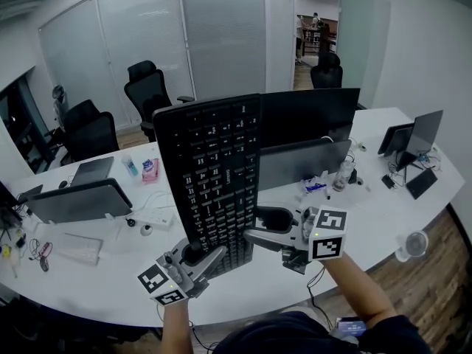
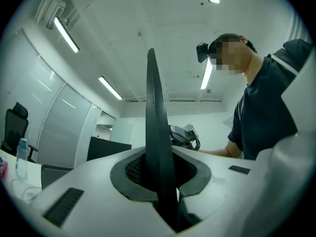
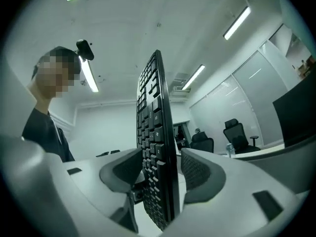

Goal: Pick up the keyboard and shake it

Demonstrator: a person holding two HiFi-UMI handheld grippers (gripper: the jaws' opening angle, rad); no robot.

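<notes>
Above the white desk (image 1: 254, 292), we are holding the black keyboard (image 1: 214, 179) on end. Its keys are facing us, and its top edge is standing in front of a dark monitor (image 1: 313, 113).

Our left tongs (image 1: 206, 258) are pinching the keyboard's lower left corner. In the left gripper view the board is showing edge-on as a thin dark blade, and the pads (image 2: 133, 169) are pressing tight against both of its faces.

Our right tongs (image 1: 263, 227) are reaching in at the lower right edge. In the right gripper view they are standing spread with the keyboard between them. The key side is facing one ribbed pad (image 3: 123, 168), while the flat back is sitting just beside the other with a thin gap showing. So the right tongs are bracketing the board rather than squeezing it.

Behind the keyboard, a closed laptop (image 1: 92, 169) is lying on the far left of the desk. Black office chairs (image 1: 151, 91) are standing beyond it, near the glass partition.
</notes>
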